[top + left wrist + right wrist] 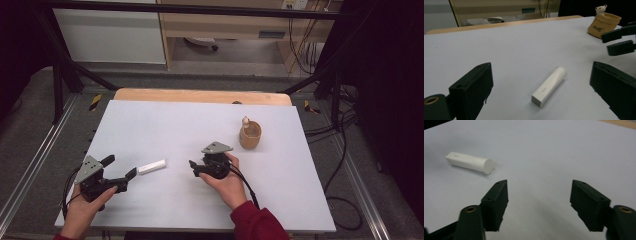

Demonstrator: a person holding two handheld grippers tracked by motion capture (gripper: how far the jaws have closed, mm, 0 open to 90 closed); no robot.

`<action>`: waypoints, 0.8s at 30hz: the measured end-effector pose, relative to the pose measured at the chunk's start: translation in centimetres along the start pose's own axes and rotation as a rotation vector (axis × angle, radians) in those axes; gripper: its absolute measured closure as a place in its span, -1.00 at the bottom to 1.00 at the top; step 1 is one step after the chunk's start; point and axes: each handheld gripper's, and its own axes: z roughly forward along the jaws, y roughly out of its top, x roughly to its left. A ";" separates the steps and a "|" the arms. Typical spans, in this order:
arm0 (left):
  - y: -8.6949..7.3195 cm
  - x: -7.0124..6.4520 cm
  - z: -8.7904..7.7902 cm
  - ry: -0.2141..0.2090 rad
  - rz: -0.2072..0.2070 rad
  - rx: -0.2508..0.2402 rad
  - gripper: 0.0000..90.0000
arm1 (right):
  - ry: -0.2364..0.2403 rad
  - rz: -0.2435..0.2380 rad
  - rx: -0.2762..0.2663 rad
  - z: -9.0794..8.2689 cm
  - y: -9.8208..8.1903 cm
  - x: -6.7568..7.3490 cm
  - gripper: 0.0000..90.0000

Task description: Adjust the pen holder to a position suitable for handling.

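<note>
White tube (151,166) lies flat on the table (165,125), near side, between your grippers. Your left gripper (121,171) points right at it, jaws wide; right gripper (192,167) points left, jaws apart, empty.

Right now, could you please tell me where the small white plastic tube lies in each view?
High view: white plastic tube left of centre, by the left gripper.
Left gripper view: lower centre, between open jaws.
Right gripper view: upper left.
Shared landmark: the pale grey tabletop.
</note>
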 end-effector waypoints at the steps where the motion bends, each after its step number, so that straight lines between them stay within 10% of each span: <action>1: 0.0 0.0 0.0 -0.002 0.000 0.004 -0.89 | -0.013 -0.004 -0.013 -0.7 -0.3 -0.4 -0.53; 16: 0.3 -0.1 0.4 -0.051 0.001 0.072 -0.87 | -0.186 0.048 -0.095 -13.0 -6.8 -7.6 -0.92; 24: 1.9 -0.5 1.7 -0.102 0.085 0.220 -0.87 | -0.184 0.086 -0.094 -15.4 -9.2 -8.2 -0.92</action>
